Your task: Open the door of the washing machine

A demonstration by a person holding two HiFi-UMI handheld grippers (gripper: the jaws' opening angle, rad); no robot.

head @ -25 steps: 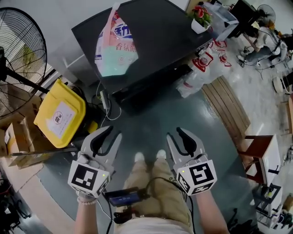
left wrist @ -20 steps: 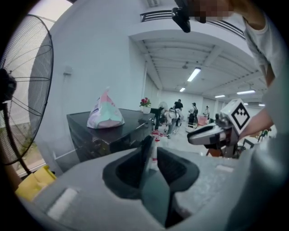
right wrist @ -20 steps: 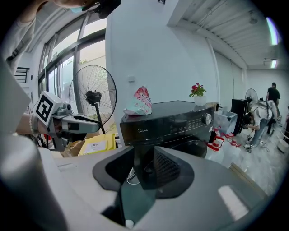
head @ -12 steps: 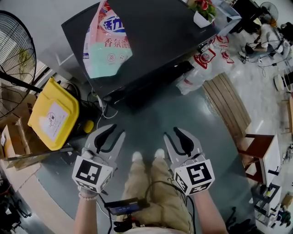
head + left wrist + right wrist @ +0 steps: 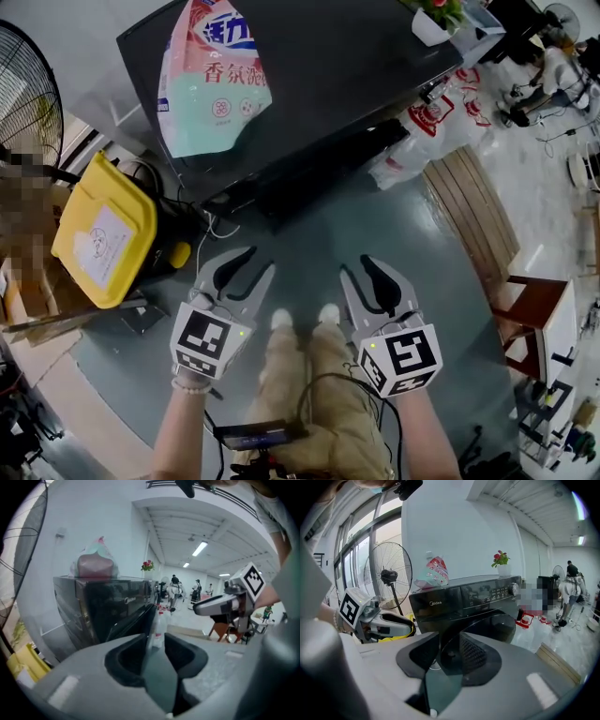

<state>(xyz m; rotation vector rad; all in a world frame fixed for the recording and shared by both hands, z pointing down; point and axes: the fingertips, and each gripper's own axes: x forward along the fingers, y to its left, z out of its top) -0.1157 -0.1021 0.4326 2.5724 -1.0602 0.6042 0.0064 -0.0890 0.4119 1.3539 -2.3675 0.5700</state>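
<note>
At the far left of the head view a standing fan [image 5: 26, 89] rises beside a yellow bin [image 5: 98, 234], which sits on the floor just left of the washing machine [image 5: 356, 66]. Below the bin, the left tongs [image 5: 255, 264] hover over the grey floor in front of the person's legs; their jaws are spread and have just been opening wider, with nothing between them. The left gripper view shows the same gap, through which only floor and the machine's dark front appear.

On the left part of the machine's black top lies a pink and mint detergent bag [image 5: 211, 80]. The machine stands ahead of both tongs and well apart from them. Its round dark door [image 5: 494, 623] faces the person on the front panel, under the row of controls; whether it is latched cannot be told. A pair of white shoes [image 5: 302, 319] shows between the two tongs.

Right of the shoes, the right tongs [image 5: 358, 270] hang level with the left pair, jaws parted and empty, aimed at the door. A potted plant [image 5: 441, 17] with red flowers stands on the right end of the machine's top. White and red plastic bags [image 5: 441, 127] lie on the floor beside the machine, then wooden planks [image 5: 473, 220], and a brown chair [image 5: 525, 305] at the right edge.
</note>
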